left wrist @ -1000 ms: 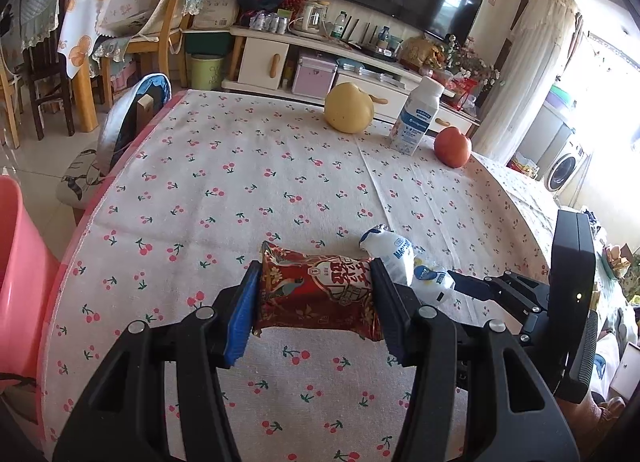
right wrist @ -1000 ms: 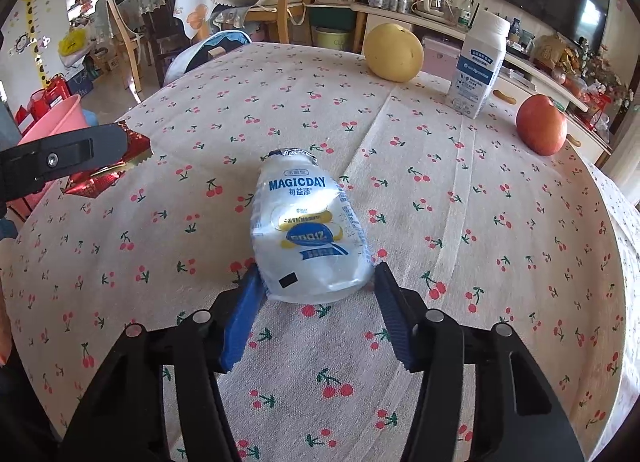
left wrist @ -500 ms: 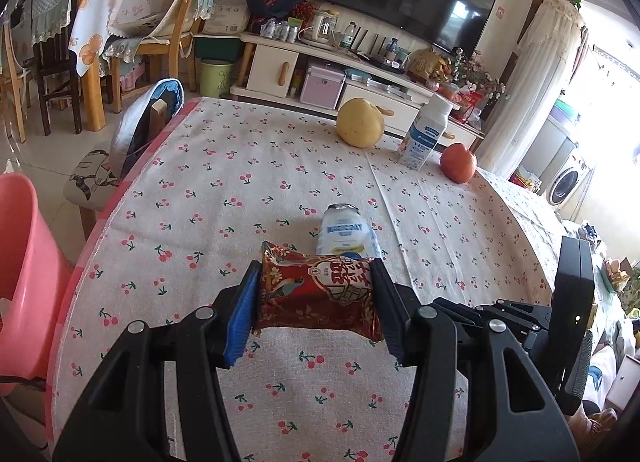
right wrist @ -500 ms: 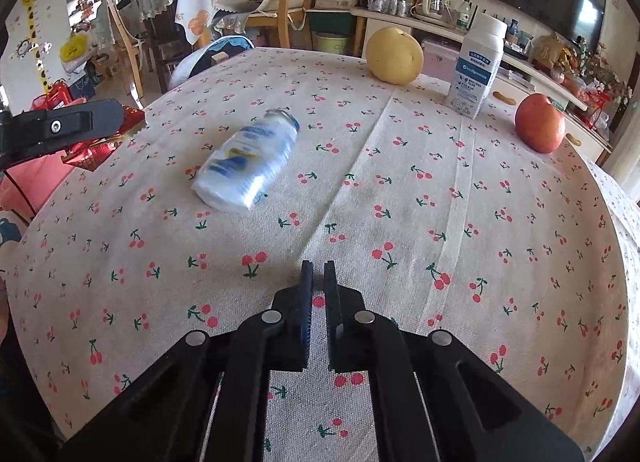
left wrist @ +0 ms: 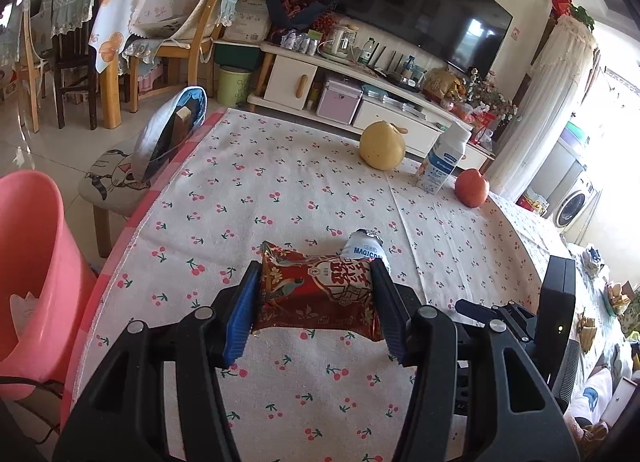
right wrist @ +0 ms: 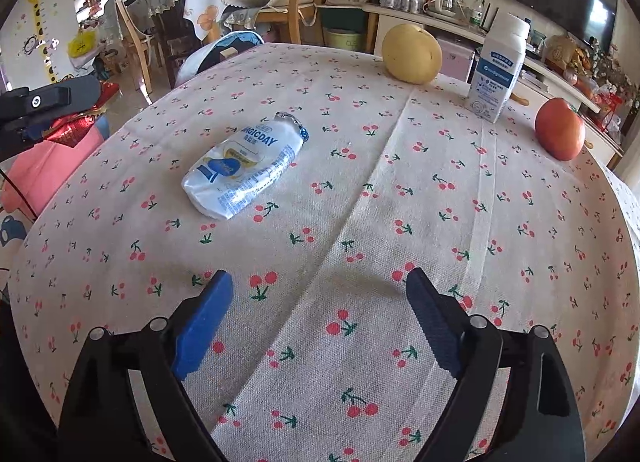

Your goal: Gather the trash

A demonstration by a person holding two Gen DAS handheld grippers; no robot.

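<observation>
Trash: red foil snack wrapper (left wrist: 316,298) clamped crosswise in your left gripper (left wrist: 316,304), tilted down over the near table; a loosened pinch drops it short of the pink plastic bin (left wrist: 28,262), left | right view: your right gripper (right wrist: 320,318), angled down, jaws opening on nothing; squashed white plastic drink bottle (right wrist: 244,168) lies far-left, could skid away if clipped.

The red wrapper (left wrist: 316,298) is covering most of the crushed white bottle (left wrist: 366,248); the pink bin (left wrist: 28,262) is running off frame.
</observation>
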